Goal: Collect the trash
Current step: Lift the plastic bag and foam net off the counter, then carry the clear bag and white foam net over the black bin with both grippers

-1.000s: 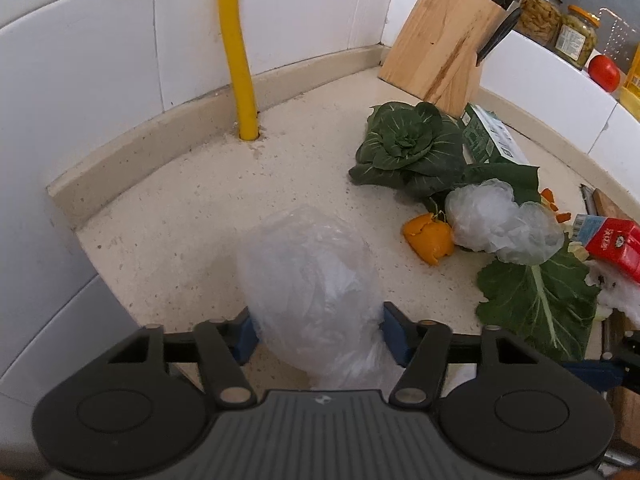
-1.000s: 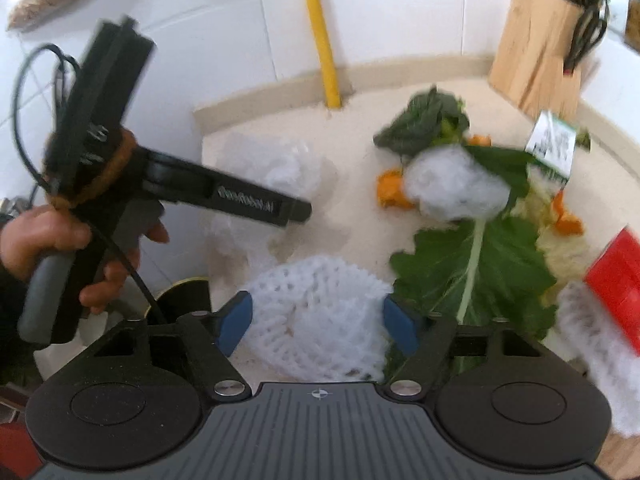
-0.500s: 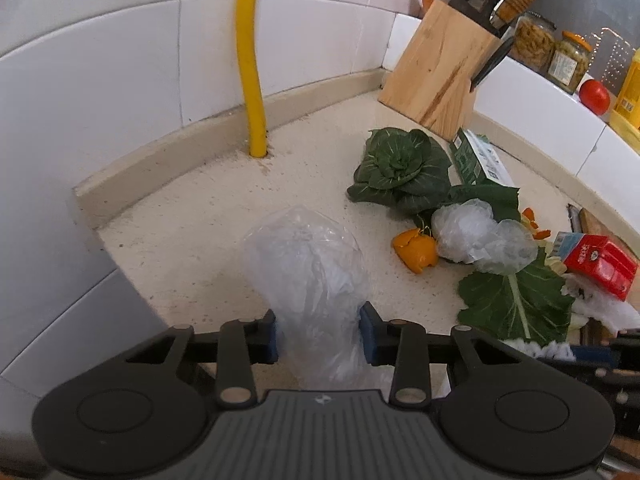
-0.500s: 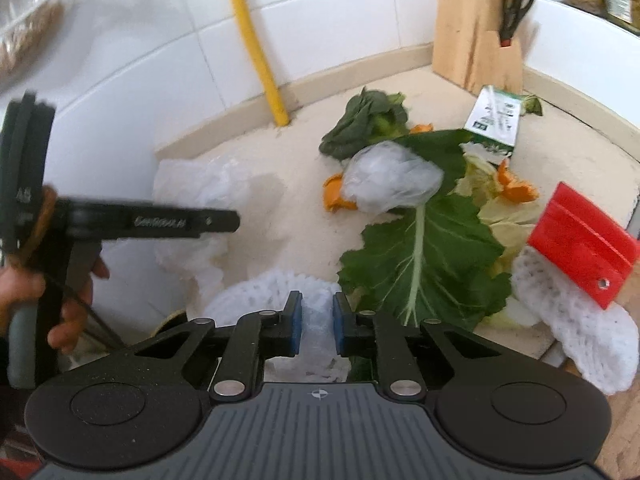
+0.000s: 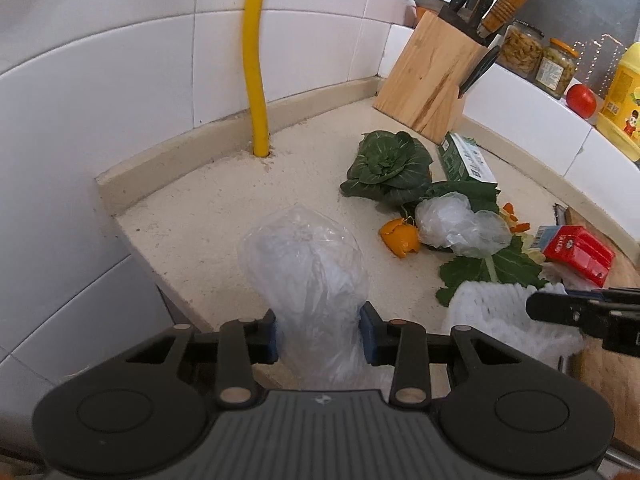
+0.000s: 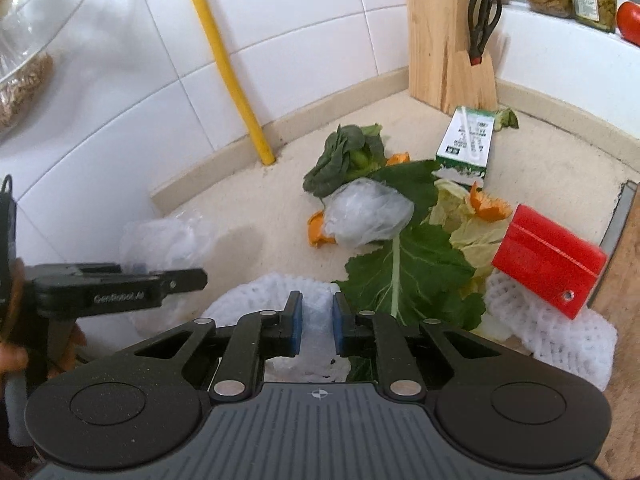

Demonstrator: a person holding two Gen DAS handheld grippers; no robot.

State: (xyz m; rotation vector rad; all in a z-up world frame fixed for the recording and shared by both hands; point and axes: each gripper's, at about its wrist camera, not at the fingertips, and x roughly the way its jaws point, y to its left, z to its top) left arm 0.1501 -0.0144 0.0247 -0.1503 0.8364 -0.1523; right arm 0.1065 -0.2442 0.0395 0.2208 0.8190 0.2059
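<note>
Both of my claws have a piece of trash, so I judge the pick-up step done and the carry-off step in hand. My left claw [image 5: 319,334] is clamped on the clear plastic bag [image 5: 304,264] — its blue pads pinch the bag's lower neck while the puffed body stands up toward 12 o'clock over the near corner of the table [image 5: 208,216]. My right claw [image 6: 313,322] is closed on the white foam net [image 6: 256,300], a fold of the mesh caught between the pads and the rest bulging out toward 10 o'clock; in the left wrist view the same net shows at 3 o'clock beside that claw's black finger. The rest of the litter is on the table, well apart from both claws: a second crumpled plastic wrap [image 6: 366,216] at 1 o'clock lying on a big green leaf [image 6: 416,264], orange peel [image 6: 318,232] just beside it, a red carton [image 6: 548,260] at 2 o'clock resting on another foam net [image 6: 560,340], and a green-and-white carton [image 6: 466,140] near the knife block [image 6: 448,44]. No bin shows in either view, so I cannot tell where it stands. The next move, I reckon, calls for carrying both loads clear of the table without loosening — the bag is slippery and the net springy — then letting go over the bin and returning for the pile.
</note>
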